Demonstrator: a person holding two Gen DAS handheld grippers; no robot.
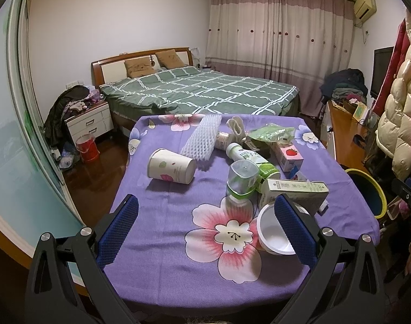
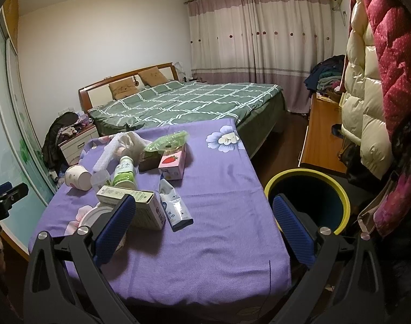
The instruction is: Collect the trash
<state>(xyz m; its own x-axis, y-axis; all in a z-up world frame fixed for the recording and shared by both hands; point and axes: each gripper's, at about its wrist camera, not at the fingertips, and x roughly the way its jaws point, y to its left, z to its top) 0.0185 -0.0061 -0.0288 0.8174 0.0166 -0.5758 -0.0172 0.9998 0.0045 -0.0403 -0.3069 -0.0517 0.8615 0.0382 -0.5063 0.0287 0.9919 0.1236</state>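
Left gripper (image 1: 205,210) hangs over the near end of the table, blue mesh-textured pads spread wide, nothing between them. Right gripper (image 2: 204,213) likewise wide apart and empty, its right finger (image 2: 291,229) over the bin's rim.

Trash sits on a purple floral tablecloth (image 1: 178,256), woven and slightly creased. Clustered from centre toward 2 o'clock in the left wrist view:
- paper cup (image 1: 171,166), on its side, mouth toward 9 o'clock, printed spots
- white foam net sleeve (image 1: 201,136), tubular, lattice texture, lying just beyond the cup
- clear plastic cup (image 1: 241,179), green band, seems to be inverted, though hard to tell
- white-and-green plastic bottle (image 1: 250,159) lying down, behind it
- green-and-white carton (image 1: 297,191), rectangular, tilted on the pile
- white round plastic tub (image 1: 273,232), glossy, tipped on its side, open mouth facing the camera, partly behind the left gripper's right pad
- pink strawberry carton (image 1: 290,156), small and boxy
- crumpled green plastic wrapper (image 1: 270,132) at the far edge of the pile
- flattened white-and-blue tube (image 2: 174,205), beside the carton in the right wrist view

Trash bin (image 2: 340,189): round, yellow rim, dark inside, on the floor just off the table's right edge at 3 o'clock.
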